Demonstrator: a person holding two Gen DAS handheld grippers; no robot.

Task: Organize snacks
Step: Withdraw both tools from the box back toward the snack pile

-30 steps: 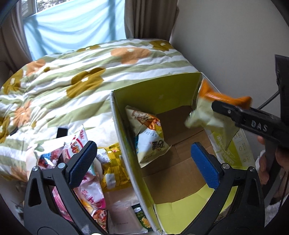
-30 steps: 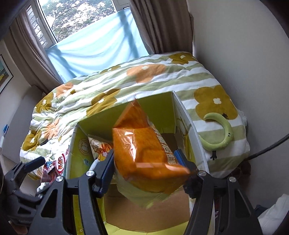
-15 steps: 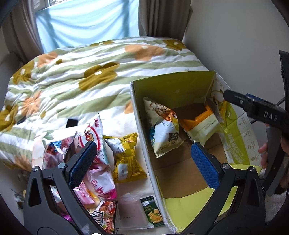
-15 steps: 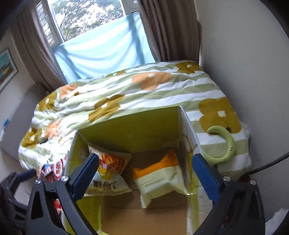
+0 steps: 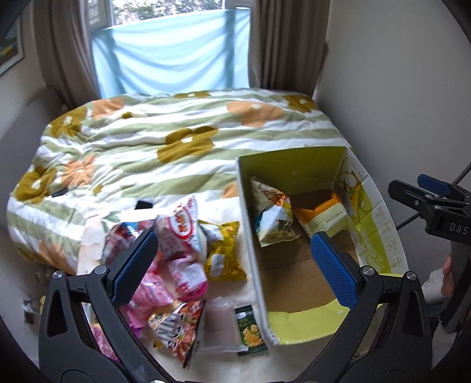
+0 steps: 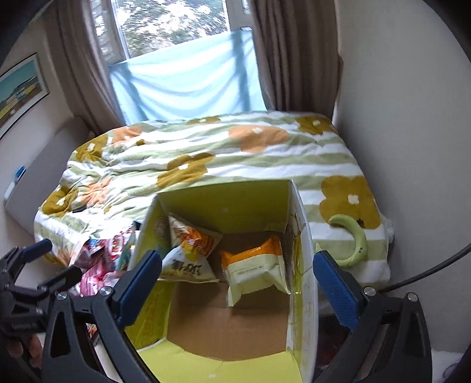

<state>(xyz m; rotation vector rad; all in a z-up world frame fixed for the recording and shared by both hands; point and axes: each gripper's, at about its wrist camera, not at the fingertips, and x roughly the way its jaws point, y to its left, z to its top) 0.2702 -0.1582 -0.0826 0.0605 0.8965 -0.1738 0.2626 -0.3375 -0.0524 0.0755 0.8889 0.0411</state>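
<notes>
Soft daylight enters through the window point(image 6: 176, 26) at the top, filtered by a pale blue sheet point(image 5: 173, 56) that glows bright. The bedspread point(image 5: 164, 138) is evenly lit, with faint shadows inside the box point(image 6: 235, 206). Both fisheye views bend strongly, with black vignetted corners. Slight motion blur softens everything.

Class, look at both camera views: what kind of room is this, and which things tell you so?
Most likely a bedroom in a home: a bed covered by a flowered quilt, curtains at a window, and a framed picture on the wall.
</notes>
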